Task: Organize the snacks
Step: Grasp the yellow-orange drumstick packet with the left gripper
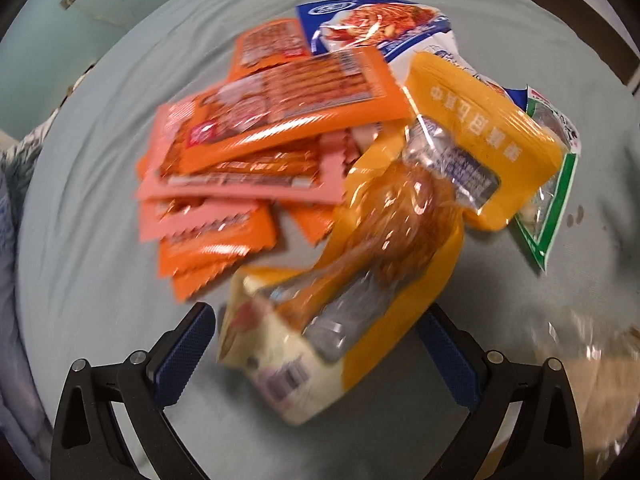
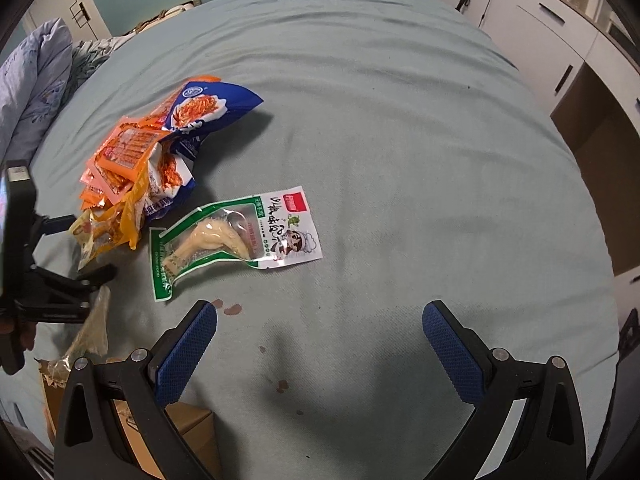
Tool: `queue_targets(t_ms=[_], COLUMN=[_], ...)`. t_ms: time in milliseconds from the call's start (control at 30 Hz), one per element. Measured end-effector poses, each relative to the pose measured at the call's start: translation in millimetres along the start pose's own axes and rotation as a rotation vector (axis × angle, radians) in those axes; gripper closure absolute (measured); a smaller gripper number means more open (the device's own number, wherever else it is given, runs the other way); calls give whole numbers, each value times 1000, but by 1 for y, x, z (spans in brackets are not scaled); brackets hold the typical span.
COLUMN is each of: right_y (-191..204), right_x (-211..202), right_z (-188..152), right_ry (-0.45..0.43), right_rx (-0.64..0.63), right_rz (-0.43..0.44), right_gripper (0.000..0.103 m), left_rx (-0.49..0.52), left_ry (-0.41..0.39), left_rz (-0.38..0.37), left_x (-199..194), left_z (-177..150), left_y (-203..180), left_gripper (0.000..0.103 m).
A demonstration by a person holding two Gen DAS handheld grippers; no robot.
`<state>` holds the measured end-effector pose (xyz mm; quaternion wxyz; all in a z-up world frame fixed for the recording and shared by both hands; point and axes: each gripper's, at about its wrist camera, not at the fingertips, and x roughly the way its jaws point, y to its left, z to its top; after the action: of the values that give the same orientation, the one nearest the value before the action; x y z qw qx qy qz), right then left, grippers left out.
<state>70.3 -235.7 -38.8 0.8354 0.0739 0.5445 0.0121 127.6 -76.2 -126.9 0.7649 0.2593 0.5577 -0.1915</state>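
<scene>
**Snack packets heaped on a bed, both grippers spread**

Snack packets (image 2: 152, 168) lie in a loose heap on the pale blue-green bedsheet (image 2: 380, 120), at about 10 o'clock in the right wrist view. The left gripper (image 1: 316, 344) hangs over the heap with its fingers spread wide; a yellow packet (image 1: 352, 280) with a brown drumstick lies between the blue pads (image 1: 182, 356), and contact cannot be told because of blur. At 11 o'clock of that packet sit stacked orange sachets (image 1: 256, 128); at 12 o'clock, a blue-and-white bag (image 1: 372, 24). A green-edged packet (image 2: 232, 236) lies flat just beside the heap, at its 4 o'clock. The right gripper (image 2: 320, 344) stands open and holds nothing above stained sheet. A cardboard box (image 2: 188, 432) shows at 7 o'clock.
</scene>
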Motion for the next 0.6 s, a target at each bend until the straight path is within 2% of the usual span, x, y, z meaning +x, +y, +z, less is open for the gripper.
queue_targets(t_ms=[67, 100, 167, 233, 267, 333, 367, 600], right_y=[0, 1, 4, 8, 11, 16, 18, 22], right_x=[3, 4, 7, 11, 13, 19, 21, 33], right_z=[0, 1, 3, 5, 7, 12, 14, 15], right_ry=[12, 15, 20, 22, 23, 25, 26, 31], right_rx=[-6, -11, -29, -48, -57, -72, -78, -100], right_rz=[3, 3, -4, -15, -18, -20, -22, -47], right_gripper=[0, 0, 0, 0, 0, 0, 0, 0], left_rx=[-30, -58, -87, -85, -79, -78, -82, -155], left_ry=[-1, 6, -5, -28, -37, -44, -46, -49], left_rz=[-38, -82, -106, -119, -124, -132, -139, -193], left_x=[3, 5, 6, 2, -1, -5, -6, -32], left_z=[4, 5, 8, 11, 13, 14, 15, 3], left_y=[4, 8, 13, 14, 14, 14, 15, 30], left_gripper=[1, 8, 14, 36, 42, 69, 74, 78])
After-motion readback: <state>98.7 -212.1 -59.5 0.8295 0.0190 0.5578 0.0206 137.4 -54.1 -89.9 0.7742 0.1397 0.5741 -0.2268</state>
